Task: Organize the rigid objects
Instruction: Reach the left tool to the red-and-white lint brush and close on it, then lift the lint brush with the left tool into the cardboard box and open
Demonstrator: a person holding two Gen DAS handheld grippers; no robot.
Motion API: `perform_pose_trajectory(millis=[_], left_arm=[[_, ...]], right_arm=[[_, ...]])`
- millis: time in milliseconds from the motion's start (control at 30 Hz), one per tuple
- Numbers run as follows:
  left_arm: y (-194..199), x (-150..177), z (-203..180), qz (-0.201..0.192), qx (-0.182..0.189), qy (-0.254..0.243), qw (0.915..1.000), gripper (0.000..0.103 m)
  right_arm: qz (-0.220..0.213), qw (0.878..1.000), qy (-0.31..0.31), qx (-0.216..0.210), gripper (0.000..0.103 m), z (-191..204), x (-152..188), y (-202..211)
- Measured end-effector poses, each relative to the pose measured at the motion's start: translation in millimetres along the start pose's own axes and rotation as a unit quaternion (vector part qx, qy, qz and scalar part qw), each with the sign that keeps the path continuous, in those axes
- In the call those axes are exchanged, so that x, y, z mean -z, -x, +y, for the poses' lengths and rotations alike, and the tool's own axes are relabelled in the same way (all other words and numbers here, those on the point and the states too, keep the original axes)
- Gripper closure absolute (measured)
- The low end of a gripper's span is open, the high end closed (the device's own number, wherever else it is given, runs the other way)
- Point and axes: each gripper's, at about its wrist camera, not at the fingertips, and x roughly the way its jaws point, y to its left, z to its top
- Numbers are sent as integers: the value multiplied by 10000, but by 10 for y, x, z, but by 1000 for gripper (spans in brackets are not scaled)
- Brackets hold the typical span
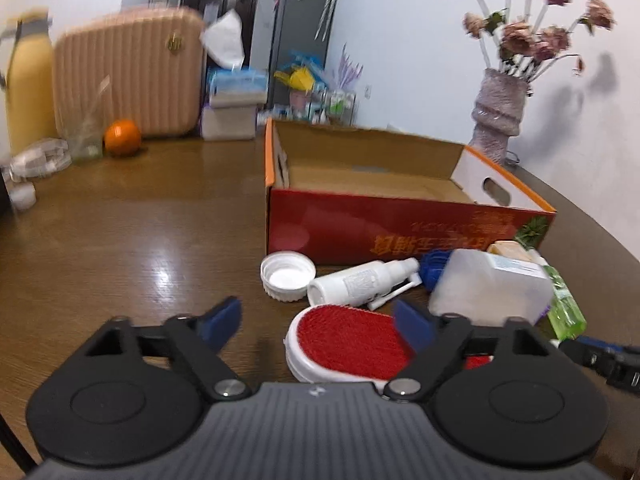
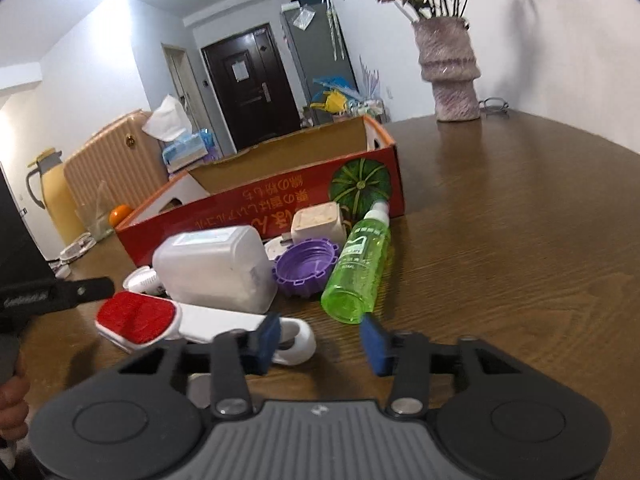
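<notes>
An open red cardboard box (image 1: 400, 232) (image 2: 280, 200) stands on the brown table. In front of it lies a cluster: a white cap (image 1: 287, 276), a white spray bottle (image 1: 360, 282), a blue cap (image 1: 434, 266), a translucent white container (image 1: 488, 284) (image 2: 216, 268), a purple cap (image 2: 306, 270), a beige square block (image 2: 318, 222) and a green bottle (image 1: 566, 308) (image 2: 358, 268). A red-faced lint brush (image 1: 352, 340) (image 2: 136, 318) lies nearest. My left gripper (image 1: 318, 324) is open above the brush head. My right gripper (image 2: 320, 346) is open, its left finger beside the brush's white handle end, nothing between the pads.
A grey vase of dried flowers (image 1: 498, 120) (image 2: 450, 76) stands at the back right. At the back left are a pink ribbed case (image 1: 128, 76), an orange (image 1: 122, 137), a yellow flask (image 1: 26, 80) and a tissue box (image 1: 236, 84). Bare tabletop (image 2: 520, 240) lies to the right.
</notes>
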Motion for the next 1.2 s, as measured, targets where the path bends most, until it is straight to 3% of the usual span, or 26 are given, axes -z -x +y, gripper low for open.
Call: perform_pose_trajectory(millis=[100,133,233,300,333,433,600,700,933,1200], left_arm=[[-69,22,100,130,452,344,9983,44],[-72,29,116,127,527,373,9978,44],[-74,50,170,183,553,634,9963,43],[-89,71,229,303,498,1009,9932,29],[-83,86,255,323,523,1135,9916,29],[-22,133,277,228,655,1165,9908,43],[144,169,263,182,397,1419,9889,47],[412,149,253,-111,467,1484,9878,52],[1264,149,120,-1044,435,1285,9852,52],[1757,255,19,-1447,580,1349,9785,52]], right_arm=[[-33,9996,284,76,82,64,18,-71],[-16,9996,283,59,83,71,13,-68],[82,9997,-147,-148,85,-11,-15,-102],[169,9980,-517,-324,88,-104,-54,-147],[203,9975,-574,-365,89,-126,-67,-164],[243,9957,-741,-500,90,-162,-83,-215],[235,9935,-949,-583,92,-169,-104,-273],[81,9925,-1045,-635,92,-154,-117,-205],[-602,9921,-694,-848,92,108,-186,443],[-1186,9867,-482,-1000,92,222,-188,1109]])
